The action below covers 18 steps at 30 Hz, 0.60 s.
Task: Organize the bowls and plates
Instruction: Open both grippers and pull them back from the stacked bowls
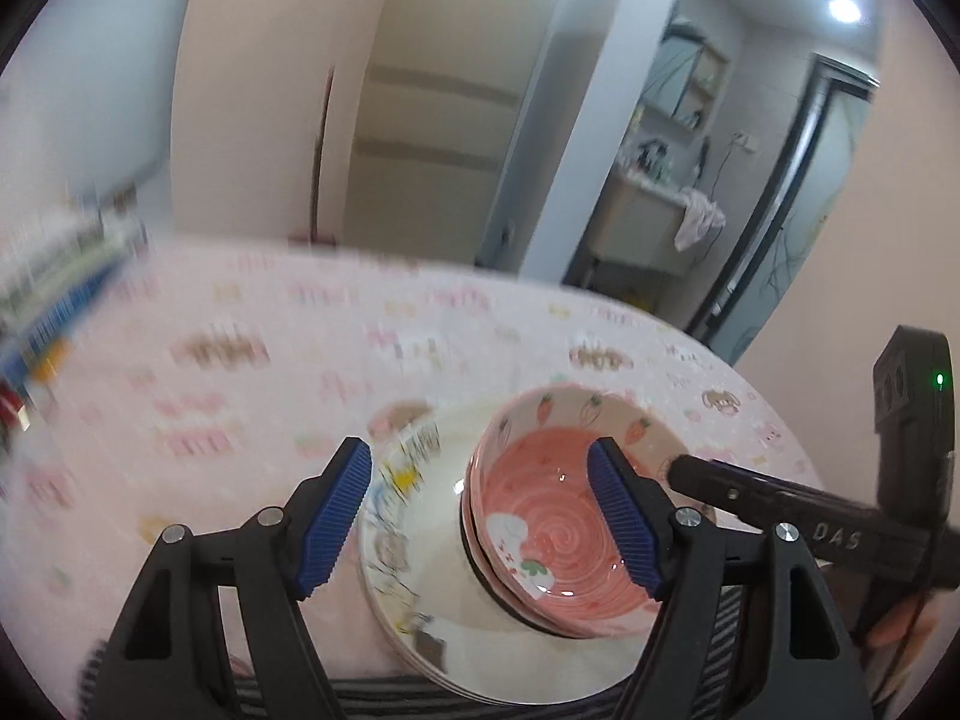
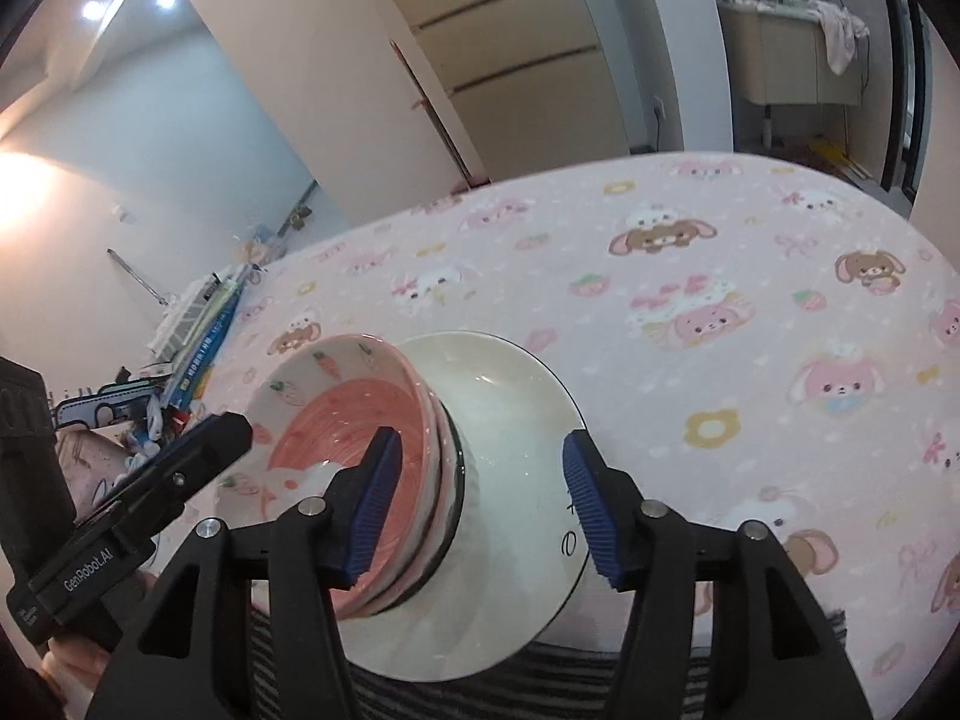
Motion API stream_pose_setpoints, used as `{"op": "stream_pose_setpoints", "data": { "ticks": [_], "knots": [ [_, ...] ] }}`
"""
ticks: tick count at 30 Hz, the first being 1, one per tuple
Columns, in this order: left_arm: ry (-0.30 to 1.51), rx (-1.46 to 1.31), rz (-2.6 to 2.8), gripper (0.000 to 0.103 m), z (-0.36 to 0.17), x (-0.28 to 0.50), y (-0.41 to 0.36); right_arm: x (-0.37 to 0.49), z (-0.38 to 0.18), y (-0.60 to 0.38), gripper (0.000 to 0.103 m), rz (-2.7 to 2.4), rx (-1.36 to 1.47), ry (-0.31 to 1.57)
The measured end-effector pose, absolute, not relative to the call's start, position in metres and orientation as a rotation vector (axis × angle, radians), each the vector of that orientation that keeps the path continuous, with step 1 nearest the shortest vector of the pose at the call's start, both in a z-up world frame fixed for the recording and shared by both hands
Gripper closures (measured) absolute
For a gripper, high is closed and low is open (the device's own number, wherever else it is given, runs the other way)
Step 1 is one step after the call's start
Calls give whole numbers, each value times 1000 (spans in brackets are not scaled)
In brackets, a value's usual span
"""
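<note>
Release looks done: left gripper (image 1: 480,516) and right gripper (image 2: 477,504) both stand unclenched, nothing between their ribbed blue pads. Back away straight, clear of the rims. Glossy pink carrot-print bowls (image 2: 360,420) nest on the smooth white plate (image 2: 516,396) at the worktop's (image 2: 720,228) near edge, over fuzzy bunny-print cloth

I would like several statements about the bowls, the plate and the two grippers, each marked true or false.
1. The pink ceramic bowls are stacked on the white ceramic plate. True.
2. The plate rests on a pink cartoon-print tablecloth. True.
3. The left gripper is clamped on the plate's rim. False: its fingers stand open, pressing nothing.
4. The right gripper holds a bowl. False: it is open and holds nothing.
5. The top bowl is blue inside. False: it is pink.
</note>
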<state>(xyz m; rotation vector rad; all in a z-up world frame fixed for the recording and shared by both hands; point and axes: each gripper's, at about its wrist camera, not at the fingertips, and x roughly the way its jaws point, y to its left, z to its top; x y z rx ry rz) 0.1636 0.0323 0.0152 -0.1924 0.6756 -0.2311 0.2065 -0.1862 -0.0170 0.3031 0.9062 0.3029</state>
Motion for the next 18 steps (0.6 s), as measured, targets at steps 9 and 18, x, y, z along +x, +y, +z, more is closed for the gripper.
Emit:
{"op": "stream_pose_setpoints", "data": {
  "ticks": [9, 18],
  "knots": [
    [337, -51, -212, 17, 51, 89, 31, 136, 14, -189, 31, 259, 196, 619],
    [141, -12, -227, 0, 52, 40, 40, 84, 26, -191, 0, 170, 98, 325]
  ]
}}
